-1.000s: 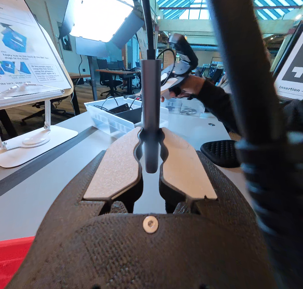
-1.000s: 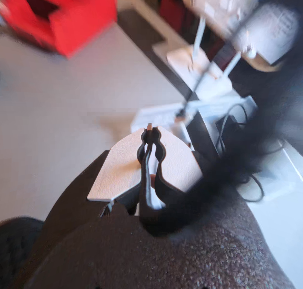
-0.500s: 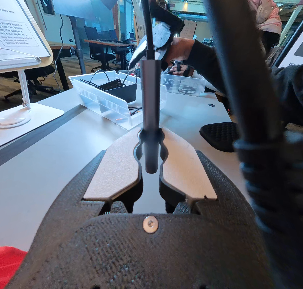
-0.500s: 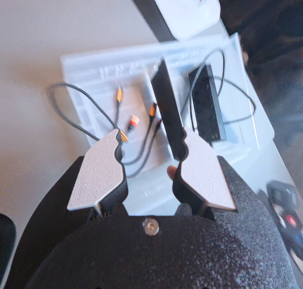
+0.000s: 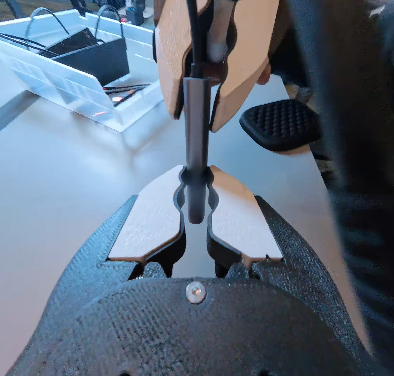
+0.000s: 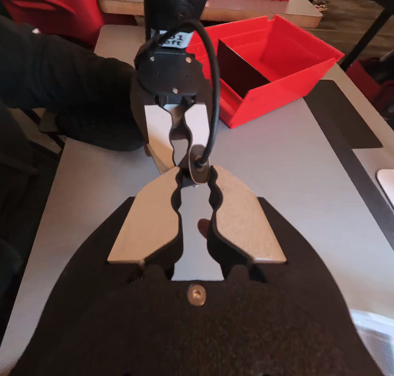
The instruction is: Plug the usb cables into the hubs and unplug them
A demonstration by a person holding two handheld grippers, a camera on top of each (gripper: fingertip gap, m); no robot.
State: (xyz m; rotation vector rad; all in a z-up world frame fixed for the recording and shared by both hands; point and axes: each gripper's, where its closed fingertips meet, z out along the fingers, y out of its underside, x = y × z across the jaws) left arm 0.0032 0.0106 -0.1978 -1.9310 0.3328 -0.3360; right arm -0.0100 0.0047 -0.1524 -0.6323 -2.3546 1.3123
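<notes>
Left wrist view shows the left tool (image 5: pixel 196 169) pinching the near end of a slim grey hub (image 5: pixel 195 135), whose long axis runs straight ahead, away from the camera, above the table (image 5: pixel 64 184). At the hub's far end a black cable (image 5: pixel 193 24) leaves it and runs upward. The right tool (image 5: pixel 196 118) faces the hub from the far side, its fingers spread and straddling that cabled end (one finger looks to touch the hub's side, but the gap is hard to read). From the right wrist view, the hub's end cap (image 6: pixel 199 171) sits just between the right tool's fingertips, which I judge not yet clamped, with the cable arcing up past the left tool. Left of the hub, farther back, a white tray (image 5: pixel 64 84) holds more cables and a black hub; a red bin (image 6: pixel 287 88) stands beyond the left tool. Likely next: the right tool closes on the cabled end.
</notes>
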